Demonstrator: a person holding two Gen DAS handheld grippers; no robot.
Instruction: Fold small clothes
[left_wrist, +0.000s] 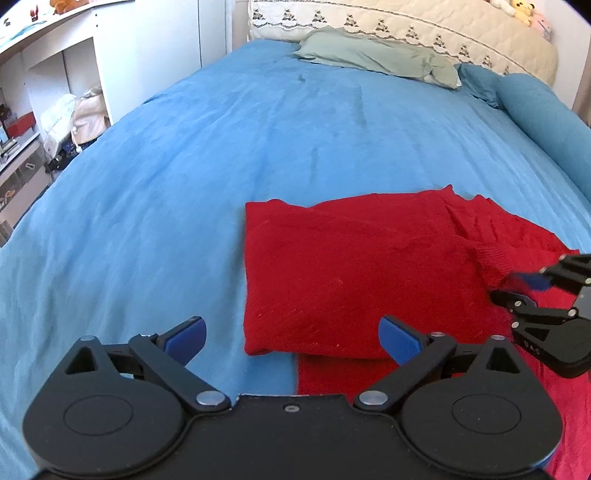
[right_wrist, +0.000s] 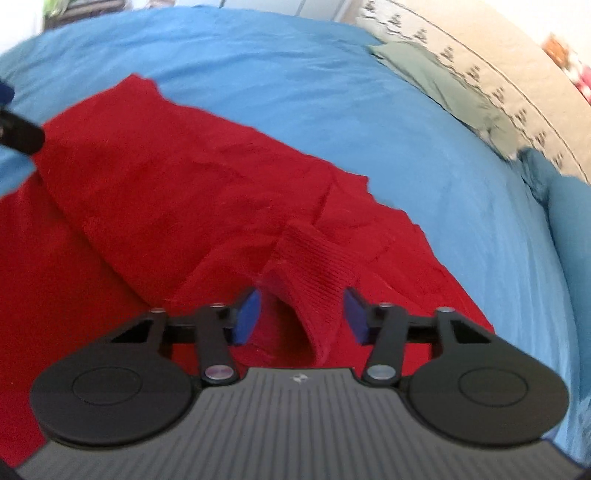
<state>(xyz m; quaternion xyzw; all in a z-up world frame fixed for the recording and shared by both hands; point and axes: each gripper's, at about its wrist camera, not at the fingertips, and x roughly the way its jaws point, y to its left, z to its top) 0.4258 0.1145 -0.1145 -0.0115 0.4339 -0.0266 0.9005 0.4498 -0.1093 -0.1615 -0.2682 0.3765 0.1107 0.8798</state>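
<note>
A red knit sweater (left_wrist: 351, 266) lies partly folded on the blue bed cover (left_wrist: 221, 147). My left gripper (left_wrist: 291, 334) is open and empty, hovering at the sweater's near left corner. My right gripper (right_wrist: 301, 315) is open, its blue pads on either side of the ribbed sleeve cuff (right_wrist: 314, 258), which stands up between them; I cannot tell if they touch it. The right gripper also shows in the left wrist view (left_wrist: 517, 284) at the sweater's right side. The sweater fills the right wrist view (right_wrist: 147, 192).
A green pillow (left_wrist: 376, 55) and a cream quilted headboard (left_wrist: 406, 26) are at the bed's far end. A blue bolster (left_wrist: 546, 122) lies along the right edge. White shelves (left_wrist: 48, 74) with clutter stand to the left of the bed.
</note>
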